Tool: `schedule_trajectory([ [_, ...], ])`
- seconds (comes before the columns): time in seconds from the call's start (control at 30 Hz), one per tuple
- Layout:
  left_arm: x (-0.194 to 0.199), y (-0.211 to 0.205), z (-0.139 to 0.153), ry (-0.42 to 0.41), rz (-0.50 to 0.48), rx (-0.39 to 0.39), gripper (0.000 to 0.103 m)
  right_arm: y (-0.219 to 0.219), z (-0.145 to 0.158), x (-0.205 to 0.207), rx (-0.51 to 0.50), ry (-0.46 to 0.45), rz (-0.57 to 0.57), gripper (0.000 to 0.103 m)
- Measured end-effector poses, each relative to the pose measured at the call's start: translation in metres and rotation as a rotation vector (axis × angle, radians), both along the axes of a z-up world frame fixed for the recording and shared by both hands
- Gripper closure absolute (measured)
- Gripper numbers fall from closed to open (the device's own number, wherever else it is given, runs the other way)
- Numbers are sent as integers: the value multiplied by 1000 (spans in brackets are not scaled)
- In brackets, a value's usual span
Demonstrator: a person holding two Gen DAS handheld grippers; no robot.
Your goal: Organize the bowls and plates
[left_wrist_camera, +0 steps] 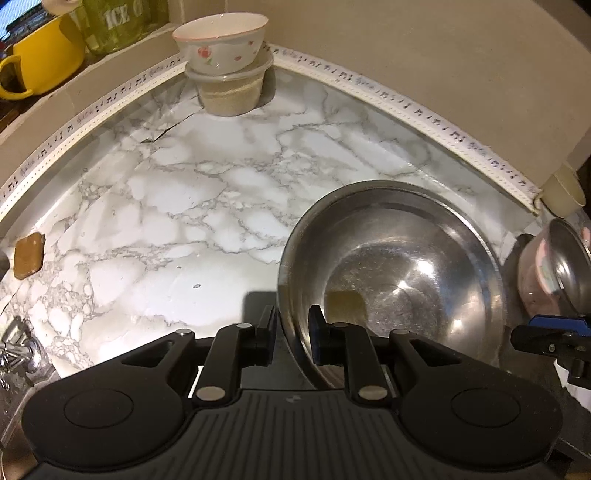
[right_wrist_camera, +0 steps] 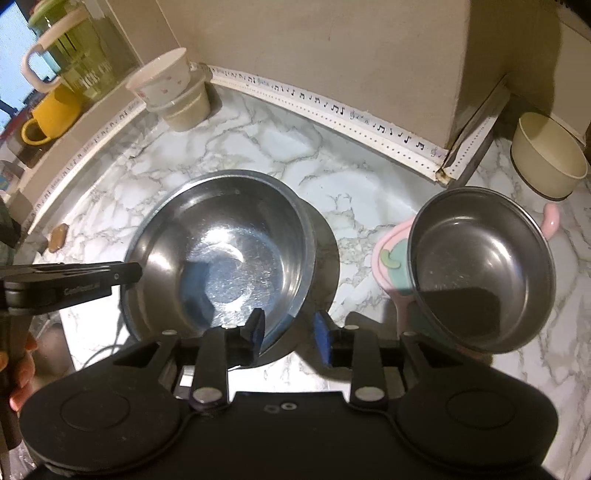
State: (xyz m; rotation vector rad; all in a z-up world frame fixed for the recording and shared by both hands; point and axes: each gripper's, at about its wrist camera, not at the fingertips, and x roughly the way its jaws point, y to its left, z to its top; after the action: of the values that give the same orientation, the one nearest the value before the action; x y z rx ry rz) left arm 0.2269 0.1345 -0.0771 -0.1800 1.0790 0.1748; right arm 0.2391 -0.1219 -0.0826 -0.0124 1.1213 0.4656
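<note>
A large steel bowl stands on the marble counter. My left gripper straddles its near rim, one finger outside and one inside, closed on the wall. My right gripper is open just in front of the same bowl, its left finger over the rim. A smaller steel bowl sits tilted in a pink bowl to the right. A flowered china bowl rests on a lidded plastic tub in the back corner.
A cream bowl stands at the far right by the wall corner. A yellow mug and a green jar stand on the left ledge. A brown pad lies at the counter's left. A tap is at the lower left.
</note>
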Motion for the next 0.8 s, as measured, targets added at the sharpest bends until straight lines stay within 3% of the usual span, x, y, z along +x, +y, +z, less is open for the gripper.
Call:
schedule_trajectory([
  [0.37, -17, -29, 41, -79, -94, 0, 81, -24, 35, -17, 32, -56, 14, 67],
  [0.53, -24, -48, 58, -118, -129, -10, 57, -42, 52, -20, 28, -88, -2, 64],
  [0.7, -23, -74, 70, -146, -177, -13, 48, -67, 61, -16, 10, -117, -47, 59],
  [0.8, -21, -90, 73, -162, -199, -16, 37, -83, 60, -12, -1, -121, -79, 56],
])
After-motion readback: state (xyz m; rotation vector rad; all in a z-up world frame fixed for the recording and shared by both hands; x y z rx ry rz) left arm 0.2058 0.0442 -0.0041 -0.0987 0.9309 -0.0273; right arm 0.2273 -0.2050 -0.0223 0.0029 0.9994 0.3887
